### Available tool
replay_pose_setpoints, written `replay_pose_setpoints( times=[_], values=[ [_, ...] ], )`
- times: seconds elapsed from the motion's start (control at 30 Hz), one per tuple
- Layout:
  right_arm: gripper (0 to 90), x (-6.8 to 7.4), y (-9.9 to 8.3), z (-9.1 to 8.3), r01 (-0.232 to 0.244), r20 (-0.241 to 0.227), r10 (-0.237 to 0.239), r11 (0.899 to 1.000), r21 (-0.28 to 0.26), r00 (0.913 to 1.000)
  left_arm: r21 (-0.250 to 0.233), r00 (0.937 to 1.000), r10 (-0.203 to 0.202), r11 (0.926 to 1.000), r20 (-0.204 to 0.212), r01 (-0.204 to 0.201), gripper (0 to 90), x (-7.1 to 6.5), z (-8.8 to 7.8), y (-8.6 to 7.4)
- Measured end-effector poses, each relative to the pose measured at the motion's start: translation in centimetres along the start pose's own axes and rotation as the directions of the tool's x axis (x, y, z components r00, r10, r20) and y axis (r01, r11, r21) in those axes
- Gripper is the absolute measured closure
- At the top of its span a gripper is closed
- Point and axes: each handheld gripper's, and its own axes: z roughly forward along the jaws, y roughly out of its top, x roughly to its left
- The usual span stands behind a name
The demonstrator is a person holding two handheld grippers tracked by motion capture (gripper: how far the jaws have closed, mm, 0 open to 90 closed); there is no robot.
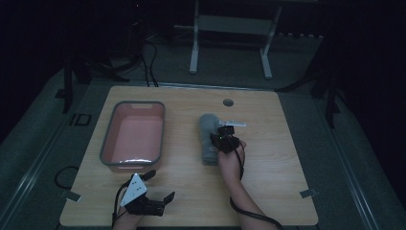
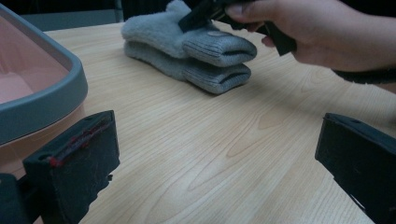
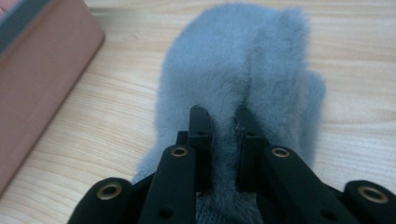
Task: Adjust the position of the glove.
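Right gripper view shows the right claw (image 3: 223, 122) pinched narrow on a ridge of the grey mittens (image 3: 243, 65), likely gripping to lift; the pink bin (image 3: 42, 65) sits to its left

High view is looking down on the table (image 1: 268, 191); both gripper views are sitting low, sharing the grey mittens (image 2: 196, 51) (high view's 12 o'clock).

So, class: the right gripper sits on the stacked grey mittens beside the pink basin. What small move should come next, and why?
Probably lift a little. The right gripper looks nearly closed, pinching a ridge of the top grey mitten; a short rise would show whether the grip holds before moving towards the pink basin.
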Motion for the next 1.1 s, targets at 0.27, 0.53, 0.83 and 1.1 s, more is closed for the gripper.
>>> replay_pose_setpoints(
  times=[0.27,0.53,0.83,1.1],
  values=[
    [75.6,-0.3,-1.1,1.1,-0.011,-0.01,0.011,1.0,0.017,0.9999,-0.001,0.9998,-0.012,0.9999,0.016,0.012,0.1,-0.2,0.1,0.0],
    [65.2,-0.3,-1.0,1.1,0.01,-0.022,-0.01,1.0,0.02,0.9997,-0.015,0.9992,0.019,0.9997,0.035,-0.018,0.1,-0.7,0.2,0.1],
    [24.2,-1.7,0.4,-1.4,0.065,-0.096,-0.068,0.997,-0.038,0.9931,-0.025,0.9997,-0.003,0.9997,0.026,0.003,0.1,-0.9,0.2,0.2],
    [14.1,-3.4,0.6,-3.0,0.171,-0.176,-0.175,0.985,-0.034,0.9688,0.05,0.9955,-0.048,0.9978,0.082,0.044,0.1,-1.8,0.9,1.7]
  ],
)
